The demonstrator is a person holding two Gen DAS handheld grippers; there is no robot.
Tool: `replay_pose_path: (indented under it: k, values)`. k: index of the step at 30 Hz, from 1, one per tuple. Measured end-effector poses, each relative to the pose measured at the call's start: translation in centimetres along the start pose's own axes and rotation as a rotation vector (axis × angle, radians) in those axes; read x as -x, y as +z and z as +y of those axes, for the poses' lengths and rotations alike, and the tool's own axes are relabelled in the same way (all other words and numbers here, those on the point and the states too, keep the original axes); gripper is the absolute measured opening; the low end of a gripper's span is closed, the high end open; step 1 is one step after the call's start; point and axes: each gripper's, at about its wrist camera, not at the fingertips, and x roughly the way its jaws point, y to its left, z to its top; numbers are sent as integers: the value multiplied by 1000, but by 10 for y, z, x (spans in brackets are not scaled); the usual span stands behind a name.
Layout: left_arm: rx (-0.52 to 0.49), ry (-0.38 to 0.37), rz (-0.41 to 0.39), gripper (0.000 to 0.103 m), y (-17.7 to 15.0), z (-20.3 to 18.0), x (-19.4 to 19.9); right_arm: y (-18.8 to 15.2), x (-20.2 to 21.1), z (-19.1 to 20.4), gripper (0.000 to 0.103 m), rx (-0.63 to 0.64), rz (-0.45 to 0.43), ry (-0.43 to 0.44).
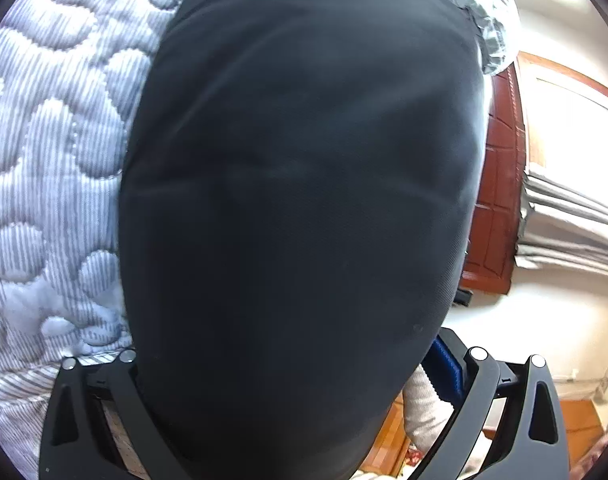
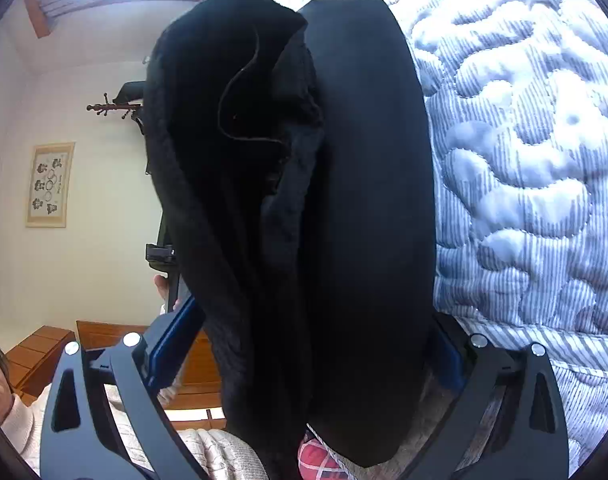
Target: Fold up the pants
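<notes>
Black pants [image 1: 296, 200] fill the middle of the left wrist view, lying on the quilted bed and running in between the fingers of my left gripper [image 1: 288, 348]. Its jaws stand wide; one blue pad [image 1: 443, 364] shows at the cloth's right edge and the other is hidden under the cloth. In the right wrist view the pants [image 2: 367, 200] hang as a folded bundle with fleecy lining [image 2: 224, 160] turned out. My right gripper [image 2: 315, 312] has its jaws spread wide around the bundle. Its left pad [image 2: 172, 344] stands beside the cloth without pressing on it.
A blue-and-white striped quilt [image 1: 52, 160] [image 2: 523, 160] covers the bed. A brown wooden door [image 1: 499, 200], a bright window and grey curtains [image 1: 571, 216] are to the right. A framed picture [image 2: 48, 184], coat hooks [image 2: 108, 108], wooden floor [image 2: 40, 352] and a cream knit sleeve [image 2: 208, 452] show.
</notes>
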Motion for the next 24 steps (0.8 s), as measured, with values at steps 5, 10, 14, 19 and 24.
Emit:
replay_pose_path:
  k: [5, 10, 14, 19, 24]
  values:
    - [19, 22, -3, 100, 3, -9, -5, 1, -7, 9, 99, -1, 4, -33]
    - [17, 25, -9, 100, 7, -12, -7, -2, -9, 15, 99, -7, -17, -65]
    - [8, 25, -17, 100, 3, -14, -6, -6, -18, 27, 99, 4, -35, -82]
    - [-2, 27, -17, 99, -5, -11, -2, -12, -13, 26, 99, -3, -45, -77]
    - [-21, 24, -13, 95, -13, -5, 5, -22, -10, 18, 93, 4, -60, -73]
